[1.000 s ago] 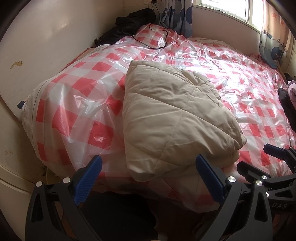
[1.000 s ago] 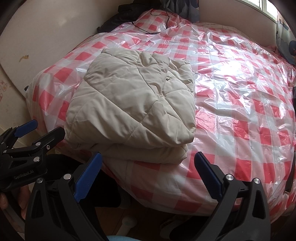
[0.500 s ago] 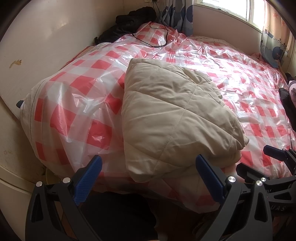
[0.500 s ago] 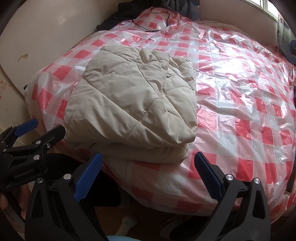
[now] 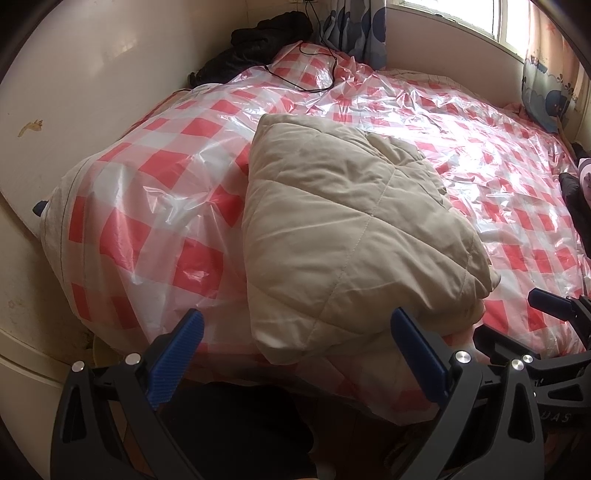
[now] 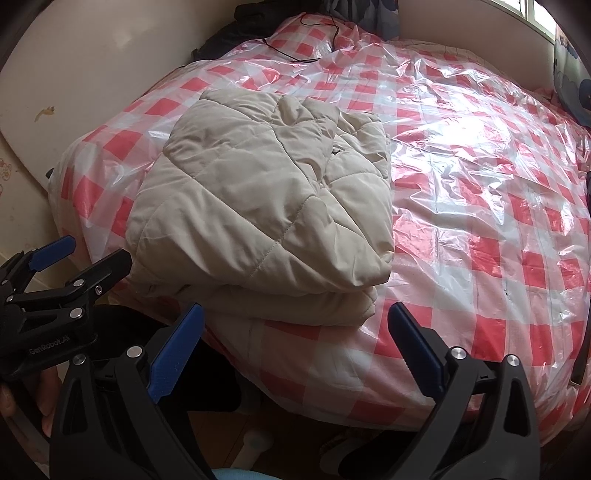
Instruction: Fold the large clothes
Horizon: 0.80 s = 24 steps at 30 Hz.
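A beige quilted jacket [image 5: 343, 236] lies folded into a thick bundle near the front edge of the bed; it also shows in the right wrist view [image 6: 266, 206]. My left gripper [image 5: 295, 339] is open and empty, held off the bed's front edge just before the jacket. My right gripper [image 6: 295, 332] is open and empty, also off the front edge, just right of the bundle's near corner. Each gripper shows in the other's view, the right one [image 5: 517, 328] and the left one [image 6: 70, 258], both open.
The bed carries a red-and-white checked plastic sheet [image 6: 480, 192]. A cream wall [image 5: 74, 92] runs along the left. Dark clothes [image 5: 266, 33] and a black cable [image 5: 317, 70] lie at the far corner. A curtain and a window [image 5: 480, 18] stand behind.
Both grippers have drawn back a little from the bed and stayed open. The jacket has not moved.
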Each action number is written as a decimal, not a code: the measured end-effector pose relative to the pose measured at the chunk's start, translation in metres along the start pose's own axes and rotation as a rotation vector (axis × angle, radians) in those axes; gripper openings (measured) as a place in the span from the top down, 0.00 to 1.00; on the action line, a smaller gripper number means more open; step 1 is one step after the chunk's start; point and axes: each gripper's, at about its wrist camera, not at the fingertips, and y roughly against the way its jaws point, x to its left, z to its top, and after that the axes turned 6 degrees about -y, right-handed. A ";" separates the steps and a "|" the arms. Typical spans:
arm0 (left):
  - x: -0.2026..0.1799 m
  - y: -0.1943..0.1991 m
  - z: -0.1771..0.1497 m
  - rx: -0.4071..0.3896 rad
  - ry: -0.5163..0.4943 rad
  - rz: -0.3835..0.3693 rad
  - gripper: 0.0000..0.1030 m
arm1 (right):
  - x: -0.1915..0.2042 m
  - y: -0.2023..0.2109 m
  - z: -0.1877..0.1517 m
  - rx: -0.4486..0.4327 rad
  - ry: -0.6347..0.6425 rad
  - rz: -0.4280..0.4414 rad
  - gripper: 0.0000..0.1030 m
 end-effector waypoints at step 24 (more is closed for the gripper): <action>0.000 0.015 0.004 -0.006 0.000 0.002 0.05 | 0.006 0.006 -0.004 -0.009 0.002 -0.005 0.07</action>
